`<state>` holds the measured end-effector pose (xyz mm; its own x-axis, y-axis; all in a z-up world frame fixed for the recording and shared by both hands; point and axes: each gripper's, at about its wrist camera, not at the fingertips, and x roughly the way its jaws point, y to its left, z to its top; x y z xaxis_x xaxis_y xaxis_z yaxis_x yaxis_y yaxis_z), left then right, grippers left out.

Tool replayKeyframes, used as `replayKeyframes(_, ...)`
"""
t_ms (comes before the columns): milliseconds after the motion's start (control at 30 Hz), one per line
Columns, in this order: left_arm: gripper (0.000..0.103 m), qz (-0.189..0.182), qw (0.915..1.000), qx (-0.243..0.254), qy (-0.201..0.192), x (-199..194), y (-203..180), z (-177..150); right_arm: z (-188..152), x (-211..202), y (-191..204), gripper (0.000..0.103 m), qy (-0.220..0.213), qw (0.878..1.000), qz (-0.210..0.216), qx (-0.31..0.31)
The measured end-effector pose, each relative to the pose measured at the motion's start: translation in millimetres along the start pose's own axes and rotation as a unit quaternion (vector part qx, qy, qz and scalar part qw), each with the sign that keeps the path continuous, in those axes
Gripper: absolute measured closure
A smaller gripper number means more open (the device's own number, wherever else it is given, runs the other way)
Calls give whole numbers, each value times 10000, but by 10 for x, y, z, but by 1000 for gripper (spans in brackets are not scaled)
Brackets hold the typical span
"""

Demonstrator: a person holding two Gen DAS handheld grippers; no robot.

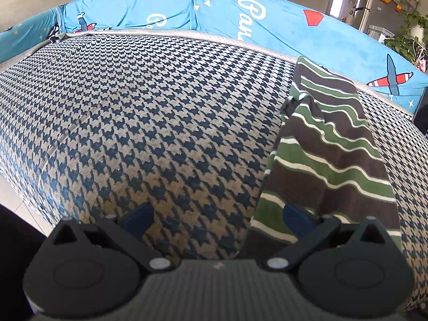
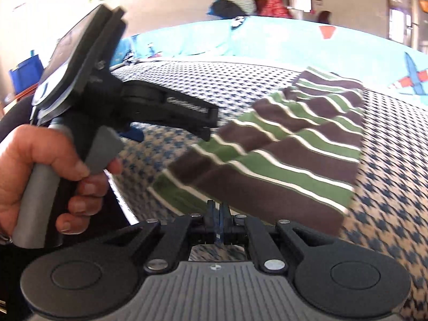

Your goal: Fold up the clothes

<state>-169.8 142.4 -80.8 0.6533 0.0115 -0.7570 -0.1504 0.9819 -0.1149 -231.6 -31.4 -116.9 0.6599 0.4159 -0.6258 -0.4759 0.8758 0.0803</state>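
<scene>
Brown, green and white striped knit cloth (image 1: 329, 144) lies folded on a houndstooth-patterned cushion in navy and beige (image 1: 147, 123), filling the right side of the left wrist view and running from the middle right down toward the lower edge. Behind the cushion, along the top of that frame, stretches a bright blue fabric cover printed with white lettering and cartoon planes (image 1: 240, 18). At the bottom of the same view the left gripper (image 1: 216, 218) stands with its blue-tipped fingers (image 1: 139, 218) spread wide; one fingertip rests over the near edge of the striped cloth, the other over bare cushion, and nothing is pinched between them.

From the right wrist view, the striped cloth (image 2: 281, 144) sits in the centre and right, blurred at its lower left edge. The right gripper (image 2: 218, 215) at the bottom centre has its jaws pressed together, just at the near hem of the cloth; whether any fabric is caught there cannot be told. At the left of that frame a person's hand (image 2: 50, 171) grips the grey handle of the left gripper (image 2: 171, 131), whose black fingers reach toward the cloth.
</scene>
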Motion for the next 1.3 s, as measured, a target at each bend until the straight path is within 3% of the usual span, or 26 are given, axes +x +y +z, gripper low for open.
replayKeyframes(200,0,-95,9998,128,72,26,-118,-33,-88,-245,-297,94,-105,9962,-504,700)
replayKeyframes(333,0,-130,9997,160,134,49,-167,-52,-120,-349,-461,80,-99,9877,-956,1235)
replayKeyframes(533,0,-95,9995,199,205,85,-213,-75,-218,-432,-678,78,174,9759,-893,1984)
replayKeyframes(733,0,-34,9994,255,229,93,-234,-87,-277,-400,-758,78,268,9684,-514,2426)
replayKeyframes(933,0,26,9992,314,235,101,-249,-90,-286,-360,-733,78,221,9681,-558,2434)
replayKeyframes(1067,0,18,9994,270,225,99,-241,-84,-280,-365,-684,94,212,9722,-648,2242)
replayKeyframes(1300,0,37,9995,241,205,99,-234,-81,-329,-508,-667,97,207,9710,-820,2238)
